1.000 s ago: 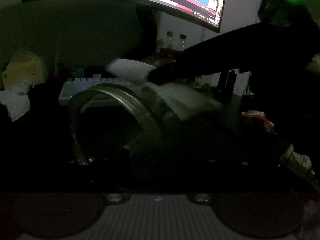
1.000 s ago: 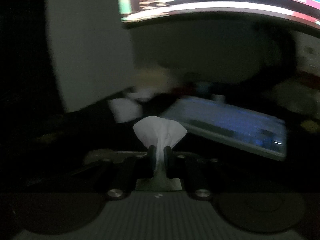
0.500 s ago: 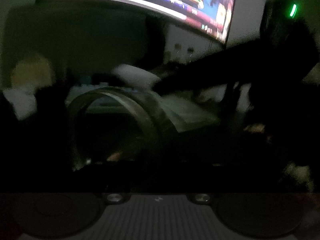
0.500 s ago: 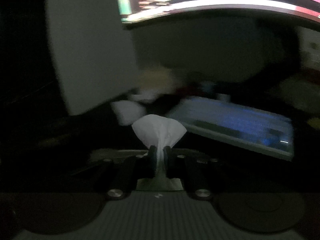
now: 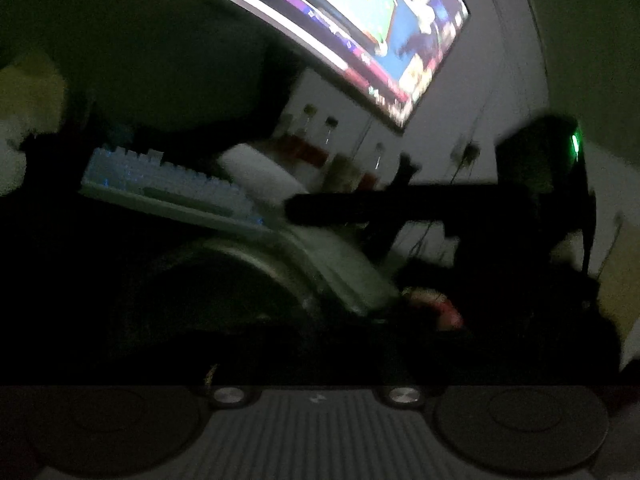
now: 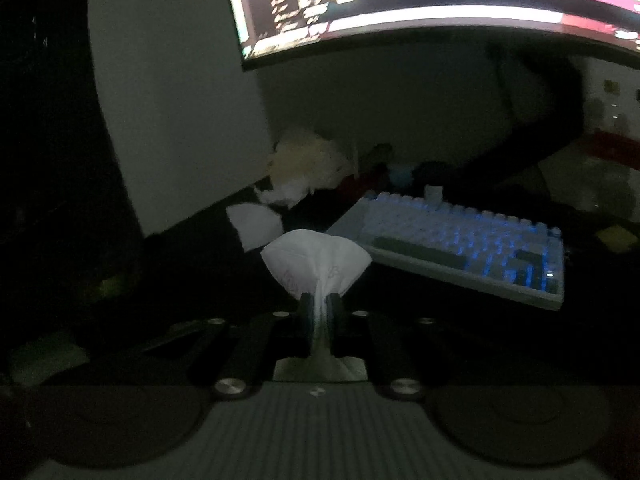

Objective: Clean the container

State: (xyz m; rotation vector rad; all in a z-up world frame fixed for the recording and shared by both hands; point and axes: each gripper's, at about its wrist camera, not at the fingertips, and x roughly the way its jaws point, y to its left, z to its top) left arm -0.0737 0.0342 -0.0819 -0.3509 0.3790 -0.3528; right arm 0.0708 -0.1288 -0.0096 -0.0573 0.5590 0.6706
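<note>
The container (image 5: pixel 280 276) is a glass jar with a metal rim. It lies tilted just ahead of the left wrist camera, its mouth facing left and dark inside. My left gripper's fingers are lost in the dark around it. The jaws are opening, and I cannot see whether they touch the jar. My right gripper (image 6: pixel 319 304) is shut on a white tissue (image 6: pixel 318 264) that fans out above its fingertips. In the left wrist view that tissue (image 5: pixel 256 168) shows above the jar, at the tip of a black-sleeved arm (image 5: pixel 400 204).
A keyboard (image 6: pixel 460 240) lit blue lies on the dark desk under a wide monitor (image 6: pixel 440 0). Crumpled tissues and a pale bag (image 6: pixel 304 164) sit at the back. Small bottles (image 5: pixel 320 136) stand by the wall. A person with a green-lit headset (image 5: pixel 575 146) is at right.
The left wrist view has tilted, so the monitor and keyboard now slant. The jar sits lower in it. The right gripper still holds the tissue and has barely moved.
</note>
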